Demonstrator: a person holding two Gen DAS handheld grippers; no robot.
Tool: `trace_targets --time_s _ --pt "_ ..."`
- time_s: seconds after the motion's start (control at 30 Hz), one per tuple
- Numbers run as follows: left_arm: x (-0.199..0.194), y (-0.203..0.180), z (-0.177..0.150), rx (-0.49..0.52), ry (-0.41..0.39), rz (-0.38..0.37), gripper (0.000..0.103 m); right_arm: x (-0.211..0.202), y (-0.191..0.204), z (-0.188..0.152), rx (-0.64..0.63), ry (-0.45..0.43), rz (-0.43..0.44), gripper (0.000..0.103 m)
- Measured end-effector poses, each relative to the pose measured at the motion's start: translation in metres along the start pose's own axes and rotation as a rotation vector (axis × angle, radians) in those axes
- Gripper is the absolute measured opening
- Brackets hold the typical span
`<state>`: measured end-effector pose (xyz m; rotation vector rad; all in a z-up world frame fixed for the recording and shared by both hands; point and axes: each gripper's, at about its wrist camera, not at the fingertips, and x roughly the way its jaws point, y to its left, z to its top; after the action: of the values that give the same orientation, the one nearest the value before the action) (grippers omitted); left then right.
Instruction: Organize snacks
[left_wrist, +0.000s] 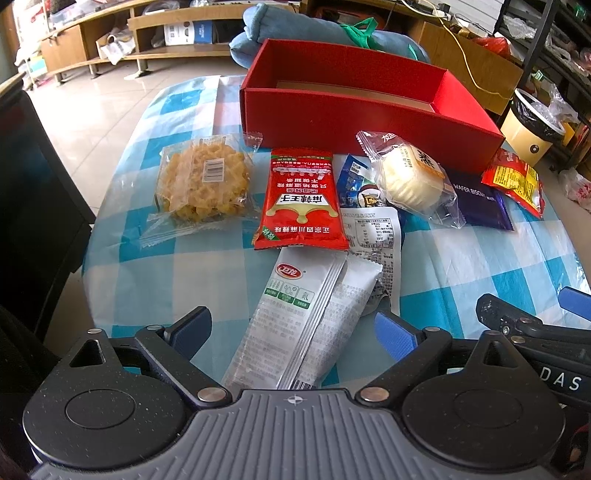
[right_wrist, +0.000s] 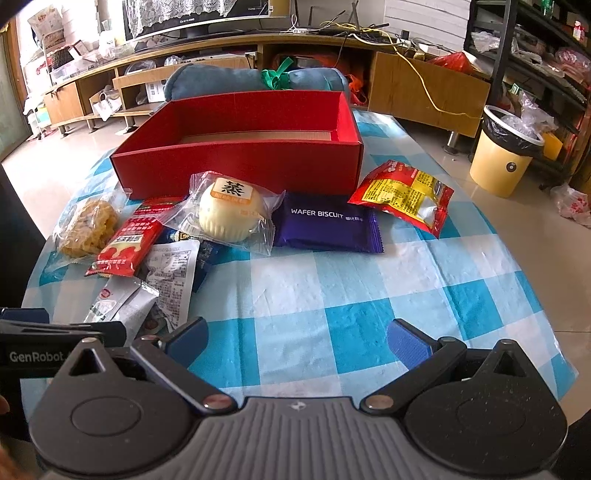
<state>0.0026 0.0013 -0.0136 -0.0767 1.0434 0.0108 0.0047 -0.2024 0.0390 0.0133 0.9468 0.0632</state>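
Right wrist view: bare checked tablecloth (right_wrist: 314, 295) before open right hand-held gripper (right_wrist: 297, 341).

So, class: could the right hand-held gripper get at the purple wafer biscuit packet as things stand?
Probably yes: the right hand-held gripper is open, only bare tablecloth lies ahead, and nothing covers the purple wafer biscuit packet.

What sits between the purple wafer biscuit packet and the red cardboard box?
Nothing: bare checked tablecloth separates purple wafer biscuit packet from red cardboard box, per the right wrist view.

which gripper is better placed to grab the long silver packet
Left. The silver packet lies straight ahead of the open left gripper, while the right gripper faces bare tablecloth.
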Motion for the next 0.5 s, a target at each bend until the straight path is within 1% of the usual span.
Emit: trace_targets --time_s 0.5 --pt "0.0002 -0.0006 -0.0005 0.000 0.001 0.000 0.096 -0.0001 0.0004 -0.0002 -0.005 0.002 -0.003 0.099"
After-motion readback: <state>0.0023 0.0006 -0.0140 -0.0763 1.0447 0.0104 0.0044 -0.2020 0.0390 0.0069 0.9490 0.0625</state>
